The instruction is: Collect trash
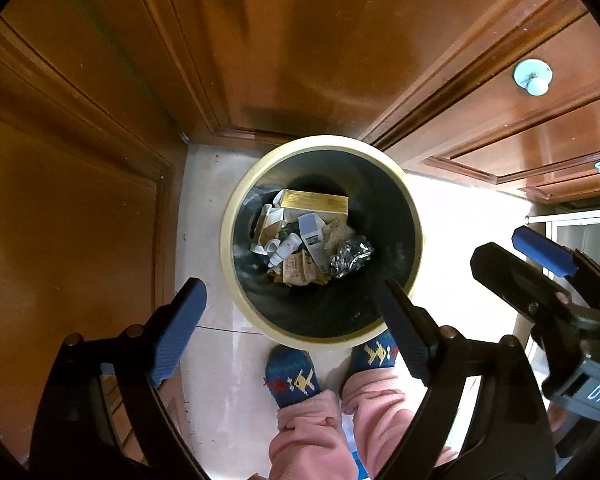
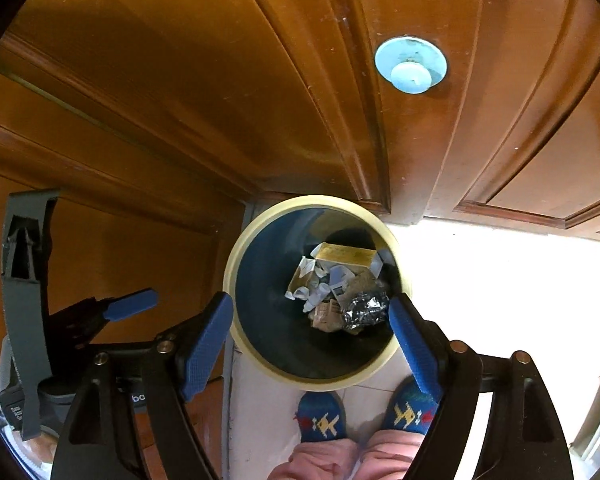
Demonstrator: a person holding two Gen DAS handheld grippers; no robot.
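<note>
Cream-rimmed trash bin (image 1: 236,200) holds crumpled trash (image 1: 312,236); above it, left gripper (image 1: 296,332) and right gripper (image 2: 312,344) hang with jaws released.

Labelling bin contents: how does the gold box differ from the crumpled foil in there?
The gold box is a flat-sided rectangular carton, matte yellow; the crumpled foil is a shapeless, shiny silver wad. The gold box lies at the pile's far edge, the crumpled foil at its near right. Both rest on top of the trash inside the bin.

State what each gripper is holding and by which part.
Nothing is held: the left gripper and right gripper are both open and empty above the trash bin.
</note>
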